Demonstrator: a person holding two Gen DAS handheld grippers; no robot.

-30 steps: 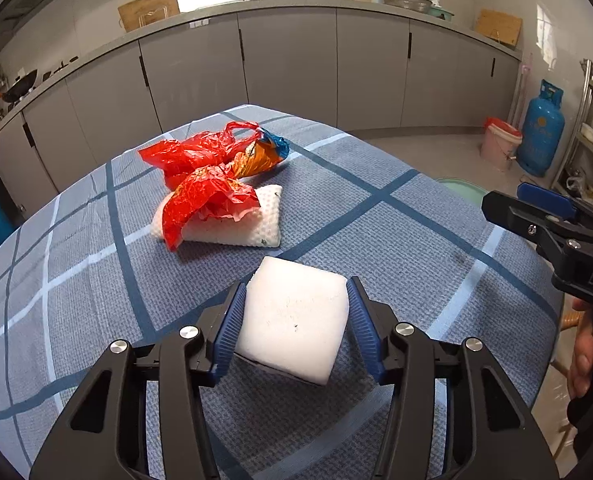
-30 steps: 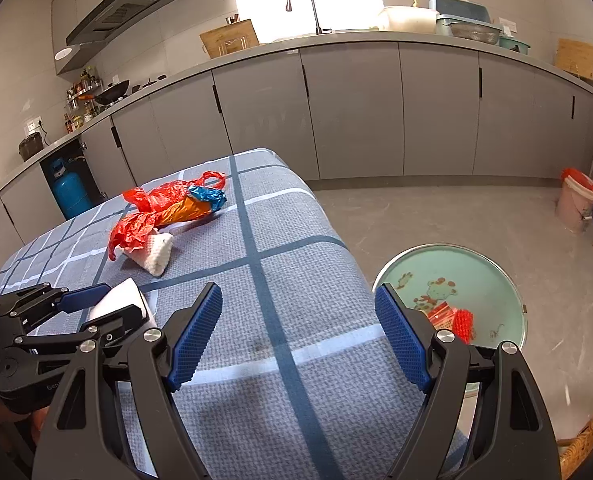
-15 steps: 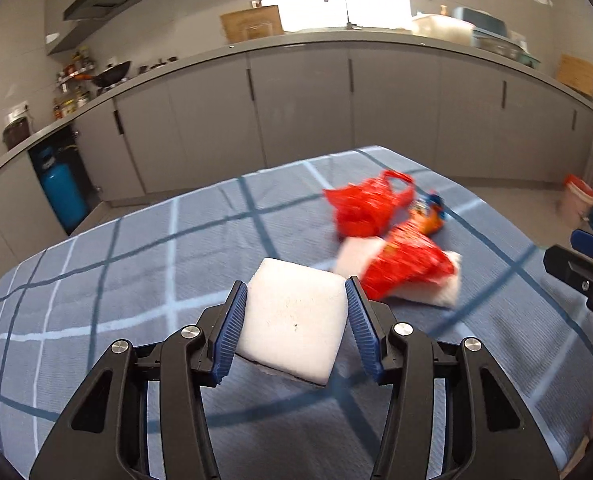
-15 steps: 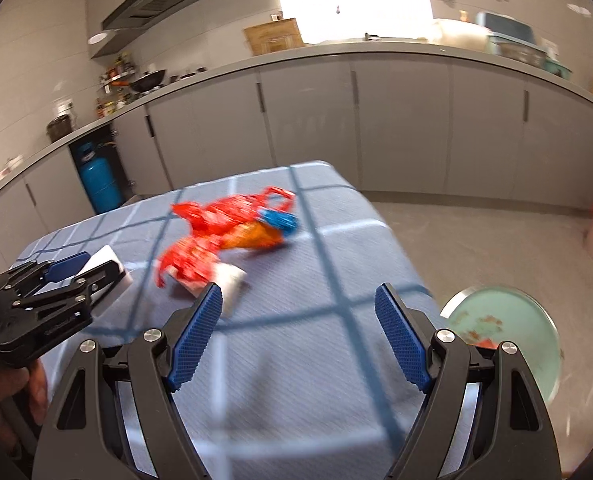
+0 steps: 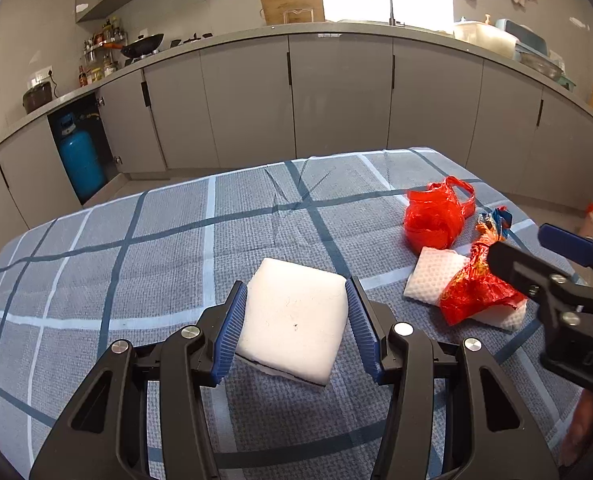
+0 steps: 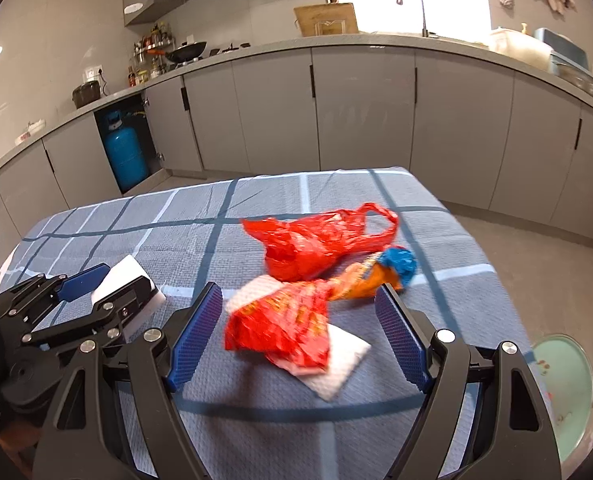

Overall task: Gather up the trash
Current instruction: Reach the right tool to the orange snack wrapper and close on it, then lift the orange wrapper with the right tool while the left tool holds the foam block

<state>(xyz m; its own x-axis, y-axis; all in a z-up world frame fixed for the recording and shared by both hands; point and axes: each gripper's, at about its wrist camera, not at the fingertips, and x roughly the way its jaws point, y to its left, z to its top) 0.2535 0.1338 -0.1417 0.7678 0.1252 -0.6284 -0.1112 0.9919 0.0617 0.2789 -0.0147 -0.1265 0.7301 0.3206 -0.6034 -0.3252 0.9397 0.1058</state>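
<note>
My left gripper [image 5: 295, 286] is shut on a white foam block [image 5: 296, 320] and holds it just above the blue checked tablecloth [image 5: 156, 248]. To its right lies a trash pile: a red plastic bag [image 5: 434, 216], a red snack wrapper [image 5: 472, 292] and a white paper towel [image 5: 432, 276]. In the right wrist view my right gripper [image 6: 298, 294] stands open over the red snack wrapper [image 6: 284, 328] and the paper towel [image 6: 336, 364], not touching them. The red bag [image 6: 316, 244] and an orange and blue wrapper [image 6: 380, 272] lie just beyond. The left gripper [image 6: 108, 284] shows at the left.
A pale green basin [image 6: 564, 392] with some trash in it stands on the floor beside the table's right edge. Grey kitchen cabinets [image 6: 360, 120] curve behind the table, with a blue gas cylinder [image 6: 126, 152] in an open bay. The right gripper [image 5: 556, 264] partly covers the pile.
Both grippers swung across the table. The trash pile shifted to the right in the left wrist view and came between the right gripper's fingers. The foam block stayed gripped.
</note>
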